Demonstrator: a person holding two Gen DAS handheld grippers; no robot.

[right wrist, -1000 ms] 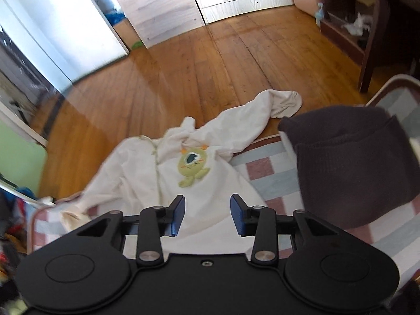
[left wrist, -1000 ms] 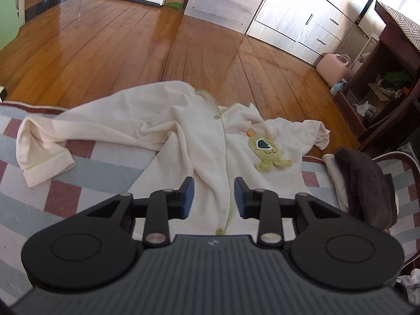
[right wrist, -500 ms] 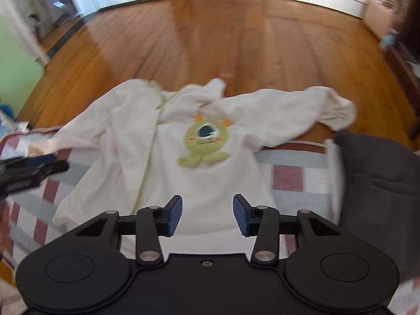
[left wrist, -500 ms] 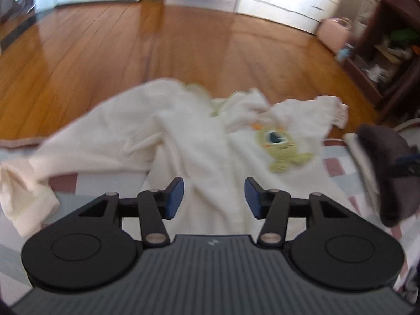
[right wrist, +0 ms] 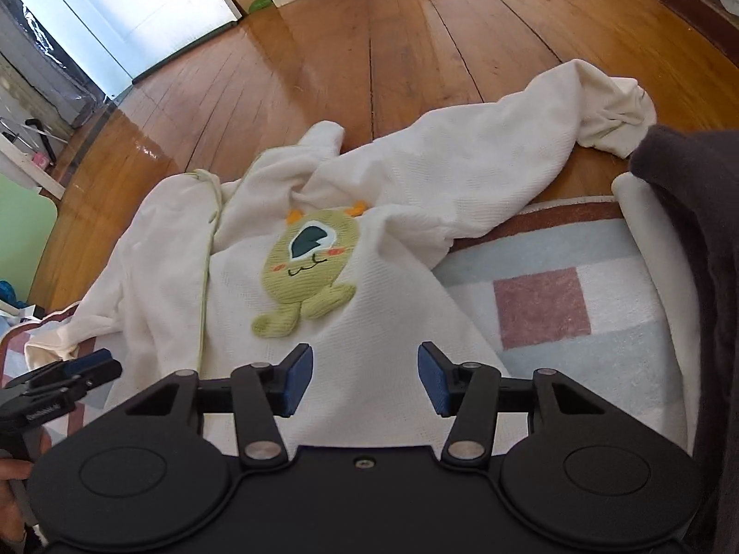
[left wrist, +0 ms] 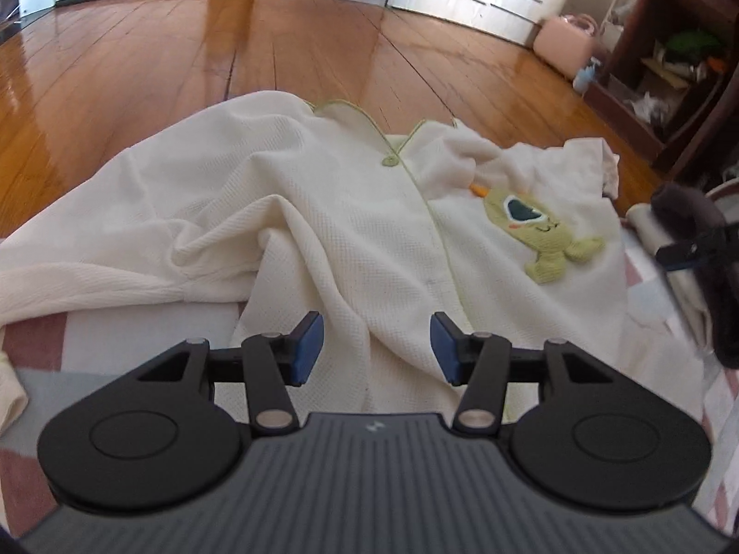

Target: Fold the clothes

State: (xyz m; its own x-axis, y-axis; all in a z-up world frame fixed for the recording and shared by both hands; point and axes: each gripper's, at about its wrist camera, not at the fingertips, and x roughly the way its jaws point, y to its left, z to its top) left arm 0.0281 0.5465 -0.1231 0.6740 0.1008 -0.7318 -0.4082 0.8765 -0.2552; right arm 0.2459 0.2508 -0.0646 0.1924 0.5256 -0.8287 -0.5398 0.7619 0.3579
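In the left wrist view, the left gripper [left wrist: 376,346] hangs low over a cream shirt [left wrist: 351,212] that lies crumpled on a checked blanket [left wrist: 138,332]. Its jaws stand apart with nothing pressed between them, and they have just been opening; a ridge of the cloth lies below the gap. The shirt has a green-edged front with a green button [left wrist: 391,161], and a green monster patch [left wrist: 538,233] sits to the right of that edge. Beyond the blanket is a wooden floor [left wrist: 184,60]. At the right edge, the tips of the other gripper show in front of a dark folded garment [left wrist: 693,212]. In the right wrist view, the right gripper [right wrist: 365,381] is over the lower part of the same shirt [right wrist: 392,323], just below the monster patch [right wrist: 309,267]. Its jaws are also apart and hold nothing, and they have just been opening. One sleeve [right wrist: 508,147] reaches out over the floor [right wrist: 323,46]. The dark garment [right wrist: 693,231] lies at the right, on the blanket [right wrist: 554,304]. At the left edge the left gripper [right wrist: 74,371] is seen, with a hand [right wrist: 14,494] below it.
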